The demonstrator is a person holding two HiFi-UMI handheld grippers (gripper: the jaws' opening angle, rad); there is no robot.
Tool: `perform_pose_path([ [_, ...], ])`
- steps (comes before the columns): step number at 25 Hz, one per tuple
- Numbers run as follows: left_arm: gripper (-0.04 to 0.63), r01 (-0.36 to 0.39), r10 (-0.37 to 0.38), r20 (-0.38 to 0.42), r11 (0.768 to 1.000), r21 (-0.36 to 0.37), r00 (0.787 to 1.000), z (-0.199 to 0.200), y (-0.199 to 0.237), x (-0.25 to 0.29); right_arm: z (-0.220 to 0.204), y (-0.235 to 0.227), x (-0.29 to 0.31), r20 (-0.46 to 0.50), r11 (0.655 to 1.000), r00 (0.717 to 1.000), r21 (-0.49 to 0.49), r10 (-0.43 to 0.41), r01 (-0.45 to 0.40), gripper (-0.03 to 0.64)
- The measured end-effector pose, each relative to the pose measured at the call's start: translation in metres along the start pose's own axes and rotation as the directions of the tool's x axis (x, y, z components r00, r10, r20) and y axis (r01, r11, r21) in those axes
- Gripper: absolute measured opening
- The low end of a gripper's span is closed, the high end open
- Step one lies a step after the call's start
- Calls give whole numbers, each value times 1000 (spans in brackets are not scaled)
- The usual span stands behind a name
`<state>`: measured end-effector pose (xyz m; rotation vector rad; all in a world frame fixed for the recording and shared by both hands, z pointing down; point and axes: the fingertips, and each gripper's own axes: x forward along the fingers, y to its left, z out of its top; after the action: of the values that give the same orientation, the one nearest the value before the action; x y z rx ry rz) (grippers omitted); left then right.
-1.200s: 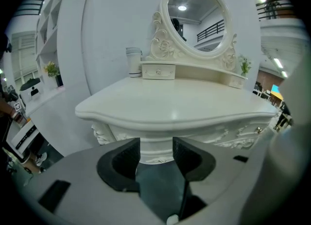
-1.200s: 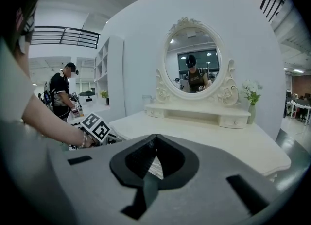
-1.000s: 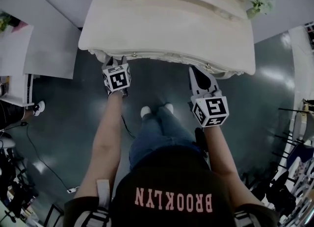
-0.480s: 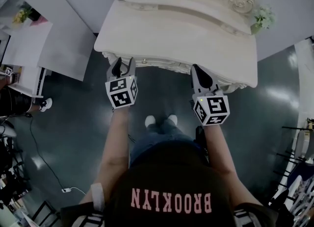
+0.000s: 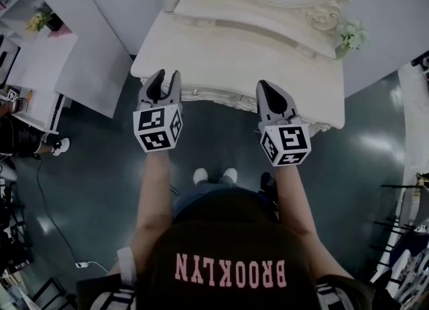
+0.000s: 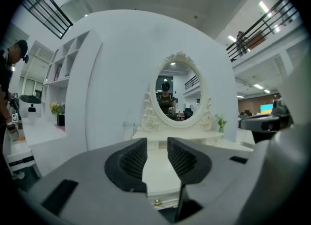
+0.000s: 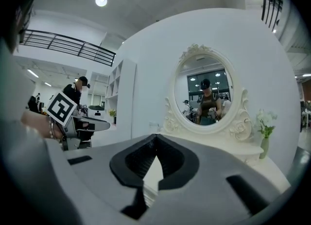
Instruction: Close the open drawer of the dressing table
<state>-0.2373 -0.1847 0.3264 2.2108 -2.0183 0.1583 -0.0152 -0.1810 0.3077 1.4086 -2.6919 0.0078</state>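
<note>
Glossy cream dressing table (image 5: 234, 54), scroll-carved and oval-mirrored. Its brass drawer knob (image 6: 157, 202) shows just below the left gripper (image 5: 167, 76), whose ribbed fingers are apart and empty, having just narrowed. The right gripper (image 5: 264, 88) has its fingers closed together.

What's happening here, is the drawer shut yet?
A person stands facing the dressing table, holding tongs in each hand in front of its front edge, touching nothing. The left tongs are apart with nothing between them and have just been closing. The right tongs are together and empty. In the head view no drawer sticks out from the table's front, so it looks closed.
</note>
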Motion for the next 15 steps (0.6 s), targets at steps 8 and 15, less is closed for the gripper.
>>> perform_pose_path([
  [8,21,76,-83,110,995,69,990,65,-27,-18,65,-1,-2,81,990,996,-136,34,-23,-3],
  [15,5,107,-124,116,984,146,986,94,-42,-23,102,-16,-4,128,993,992,-117,2,13,-3],
])
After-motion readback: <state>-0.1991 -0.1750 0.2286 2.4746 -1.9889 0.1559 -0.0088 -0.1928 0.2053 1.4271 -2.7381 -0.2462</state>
